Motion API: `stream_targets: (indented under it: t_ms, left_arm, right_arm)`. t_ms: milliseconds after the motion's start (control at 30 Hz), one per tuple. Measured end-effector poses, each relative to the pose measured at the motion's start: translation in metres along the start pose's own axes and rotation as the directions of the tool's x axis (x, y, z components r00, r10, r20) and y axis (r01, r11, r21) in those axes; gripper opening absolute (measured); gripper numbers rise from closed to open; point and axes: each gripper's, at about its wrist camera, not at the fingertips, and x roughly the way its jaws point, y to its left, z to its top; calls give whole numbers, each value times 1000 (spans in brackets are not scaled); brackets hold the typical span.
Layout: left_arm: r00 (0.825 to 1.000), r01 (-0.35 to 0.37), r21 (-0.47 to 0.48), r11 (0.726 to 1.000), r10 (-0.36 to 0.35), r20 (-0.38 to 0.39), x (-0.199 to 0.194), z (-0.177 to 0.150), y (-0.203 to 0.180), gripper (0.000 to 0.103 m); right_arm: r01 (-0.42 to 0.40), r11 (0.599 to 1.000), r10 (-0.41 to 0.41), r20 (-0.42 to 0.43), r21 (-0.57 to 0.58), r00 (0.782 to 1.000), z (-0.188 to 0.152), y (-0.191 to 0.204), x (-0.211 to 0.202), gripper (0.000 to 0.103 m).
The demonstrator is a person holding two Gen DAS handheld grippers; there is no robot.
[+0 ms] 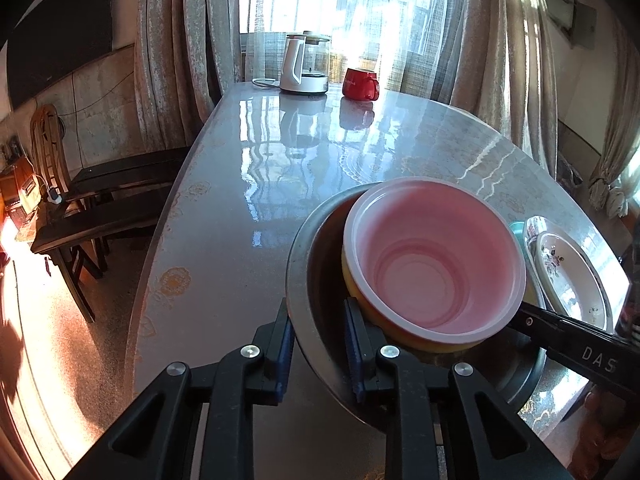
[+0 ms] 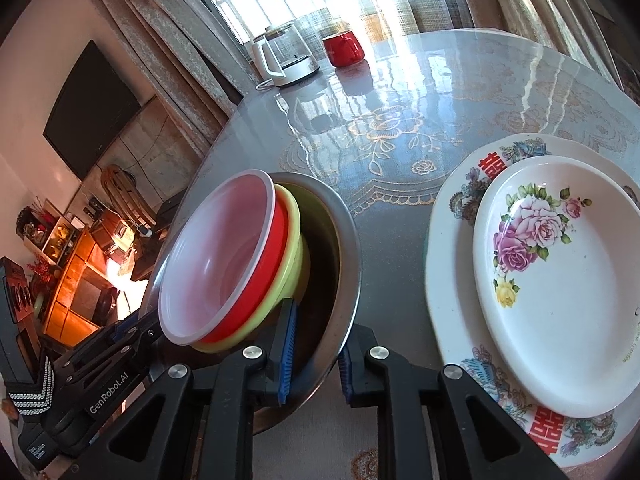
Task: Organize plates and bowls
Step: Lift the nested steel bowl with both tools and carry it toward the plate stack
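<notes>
My left jaws (image 1: 320,344) clamped on rim of round steel basin (image 2: 344,240), right jaws (image 2: 316,356) clamped on opposite rim; nested translucent pink plastic bowl (image 1: 436,256) inside, tilted, above table (image 1: 248,184).

White lettering "GenRobot.AI" stands on the black body of the left gripper (image 2: 316,354), at the lower left of the right wrist view. "DAS" shows, cut off, on the black arm of the right gripper (image 1: 524,312). The large plate (image 2: 456,216) bears red double-happiness characters at its far and near rims. Small lettering on the small plate (image 2: 560,312) is unreadable.
</notes>
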Motion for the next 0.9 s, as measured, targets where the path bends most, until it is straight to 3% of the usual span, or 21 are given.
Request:
stream_targets:
  t_ms: [433,900]
  left_arm:
    - [999,-23,23,999,22,31,-15,1,-8,23]
    - [988,30,113,993,-47,147,-44,33,-55,23]
  right_arm:
    - [-24,1000,24,20,9,1000,-3,-2,-12,18]
    - [2,1000,-5,176,21,984,15,-14,-73,18]
